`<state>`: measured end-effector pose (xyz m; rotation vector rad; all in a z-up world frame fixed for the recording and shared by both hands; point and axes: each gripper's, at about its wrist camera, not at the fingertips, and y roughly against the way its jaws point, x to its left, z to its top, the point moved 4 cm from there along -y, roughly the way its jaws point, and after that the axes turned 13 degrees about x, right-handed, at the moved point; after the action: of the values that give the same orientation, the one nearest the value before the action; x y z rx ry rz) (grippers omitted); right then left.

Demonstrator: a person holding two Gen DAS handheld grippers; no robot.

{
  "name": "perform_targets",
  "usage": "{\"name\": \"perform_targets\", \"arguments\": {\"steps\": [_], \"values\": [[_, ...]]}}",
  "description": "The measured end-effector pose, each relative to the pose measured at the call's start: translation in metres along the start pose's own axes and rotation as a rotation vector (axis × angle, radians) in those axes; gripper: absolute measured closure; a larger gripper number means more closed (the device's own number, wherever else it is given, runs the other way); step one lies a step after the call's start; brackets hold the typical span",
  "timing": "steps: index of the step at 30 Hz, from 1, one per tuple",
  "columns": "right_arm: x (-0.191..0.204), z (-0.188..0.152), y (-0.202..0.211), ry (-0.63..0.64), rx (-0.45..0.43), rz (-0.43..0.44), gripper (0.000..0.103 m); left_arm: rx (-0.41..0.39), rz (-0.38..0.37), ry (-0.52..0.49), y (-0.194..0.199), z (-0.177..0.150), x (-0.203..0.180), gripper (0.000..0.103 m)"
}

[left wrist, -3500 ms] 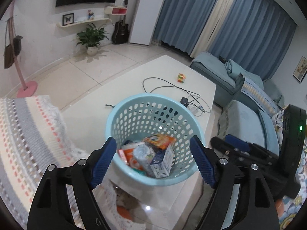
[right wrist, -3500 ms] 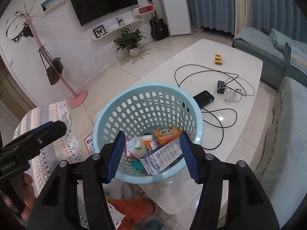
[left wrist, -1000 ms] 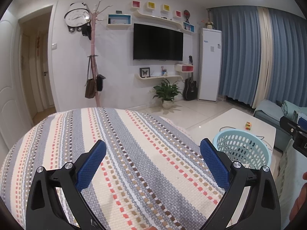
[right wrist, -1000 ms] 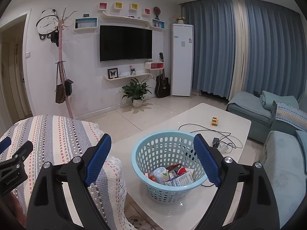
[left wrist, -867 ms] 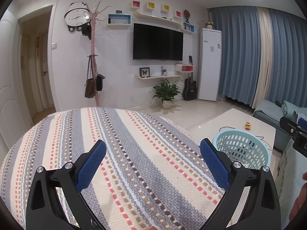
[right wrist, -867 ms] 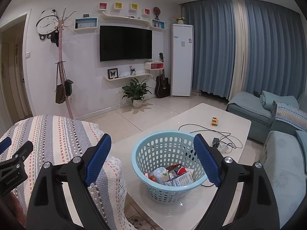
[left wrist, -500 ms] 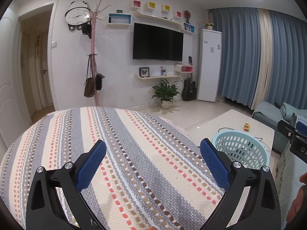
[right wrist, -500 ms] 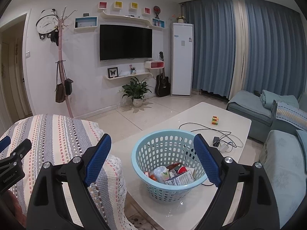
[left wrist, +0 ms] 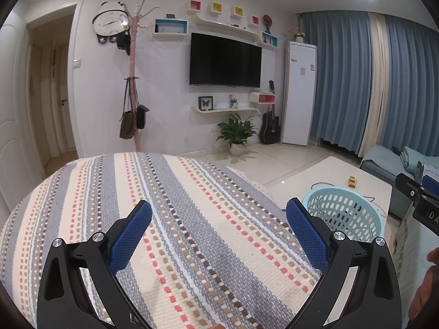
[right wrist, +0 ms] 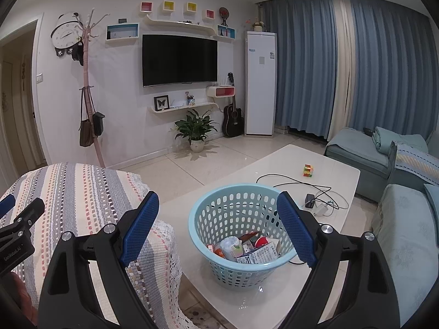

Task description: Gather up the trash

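A light blue perforated basket stands on the near end of the white coffee table. It holds several pieces of trash: cartons, wrappers and a crumpled white packet. My right gripper is open and empty, held back from the basket and above it. My left gripper is open and empty over a striped woven cover. The basket also shows in the left wrist view, to the right of my left gripper.
On the table beyond the basket lie black cables, a charger and a coloured cube. The striped cover drapes a seat at left. Blue sofas stand at right. A plant, guitar and coat stand line the far wall.
Since 3.5 s ago both grippers have pulled back and up from close over the basket. Over the last second the views have barely shifted.
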<state>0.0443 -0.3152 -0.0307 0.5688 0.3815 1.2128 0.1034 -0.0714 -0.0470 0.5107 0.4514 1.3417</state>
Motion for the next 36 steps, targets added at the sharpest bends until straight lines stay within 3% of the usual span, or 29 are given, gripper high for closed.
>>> {"name": "perform_targets", "arguments": {"steps": [36], "values": [[0.0055, -0.0029, -0.0008, 0.001, 0.003, 0.013, 0.019, 0.025, -0.022, 0.043, 0.0004, -0.0005, -0.0020, 0.008]]}}
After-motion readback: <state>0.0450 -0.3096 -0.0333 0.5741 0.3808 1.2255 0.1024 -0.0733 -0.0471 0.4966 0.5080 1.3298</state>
